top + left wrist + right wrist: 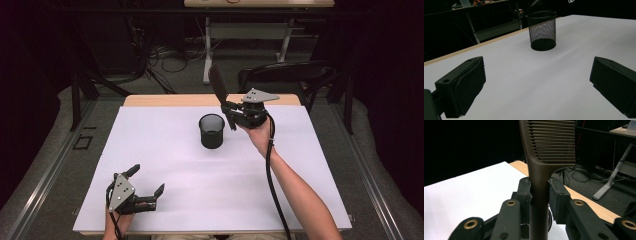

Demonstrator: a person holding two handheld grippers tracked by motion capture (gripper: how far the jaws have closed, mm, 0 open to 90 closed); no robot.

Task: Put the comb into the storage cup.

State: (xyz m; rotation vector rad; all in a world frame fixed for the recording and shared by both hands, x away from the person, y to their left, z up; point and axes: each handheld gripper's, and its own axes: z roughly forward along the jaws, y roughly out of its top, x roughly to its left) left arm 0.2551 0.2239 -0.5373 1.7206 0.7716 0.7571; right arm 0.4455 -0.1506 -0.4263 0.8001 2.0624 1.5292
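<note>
A black mesh cup (212,131) stands upright on the white table top (175,165), a little behind its middle; it also shows ahead in the left gripper view as the mesh cup (542,30). My right gripper (231,112) hovers just right of the cup, shut on the handle of a dark comb (218,85) whose toothed end points up and away. In the right gripper view the comb (541,170) stands straight up between the pads (525,192). My left gripper (146,182) rests low at the table's front left, open and empty, its fingers (461,86) wide apart.
The white sheet covers a wooden table whose far edge (210,100) shows bare wood. Behind it stand a dark chair (285,75), a desk frame (250,35) and loose cables on the floor. Black stands flank the table at left.
</note>
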